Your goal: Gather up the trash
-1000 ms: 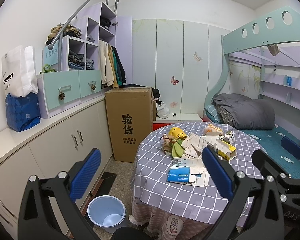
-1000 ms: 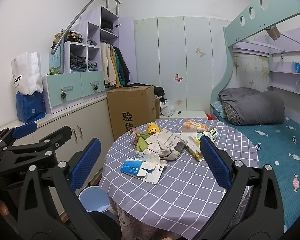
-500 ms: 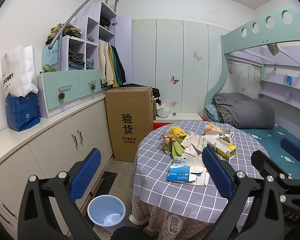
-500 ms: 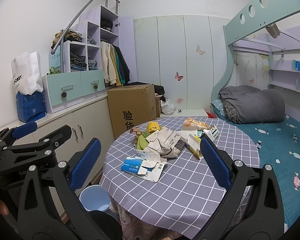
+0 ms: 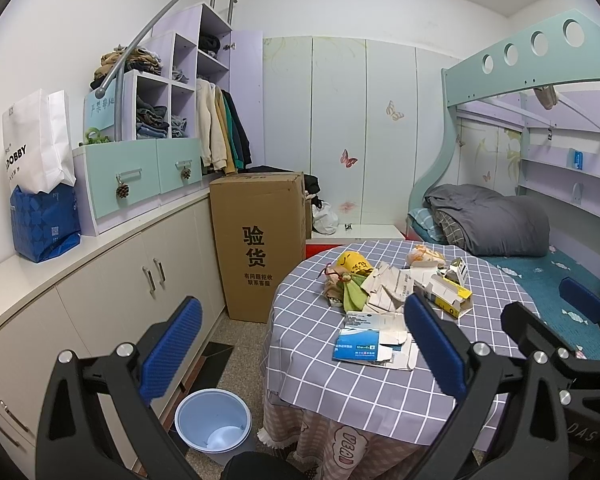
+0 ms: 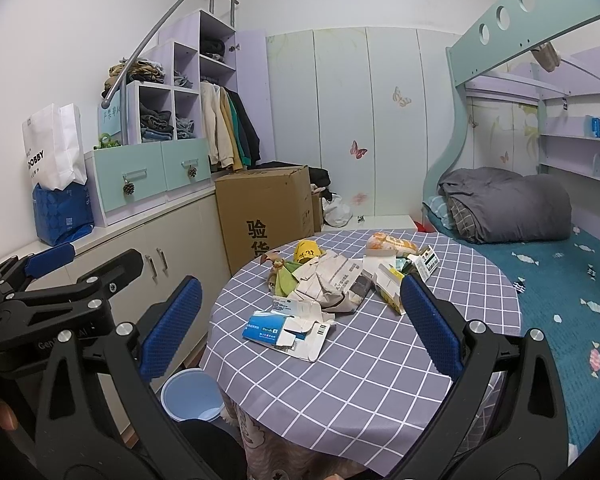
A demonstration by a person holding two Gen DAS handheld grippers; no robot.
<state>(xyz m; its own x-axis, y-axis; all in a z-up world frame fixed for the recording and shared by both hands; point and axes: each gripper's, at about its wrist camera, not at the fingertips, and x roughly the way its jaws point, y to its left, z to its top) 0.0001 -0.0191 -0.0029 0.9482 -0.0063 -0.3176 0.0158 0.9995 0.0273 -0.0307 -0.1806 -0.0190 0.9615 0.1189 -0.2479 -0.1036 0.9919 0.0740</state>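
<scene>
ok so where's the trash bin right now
The light blue bin stands on the floor at the lower left of both views, between the white cabinets and the round table.

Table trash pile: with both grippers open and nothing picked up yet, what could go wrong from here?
1. The blue-and-white flattened box lies flat on the tablecloth; the right gripper might pinch cloth along with it and drag the pile.
2. The torn paper scraps overlap loosely, so lifting one may scatter others.
3. The blue bin sits on the floor, tight against the table's edge; the left gripper could drop pieces beside it.
</scene>
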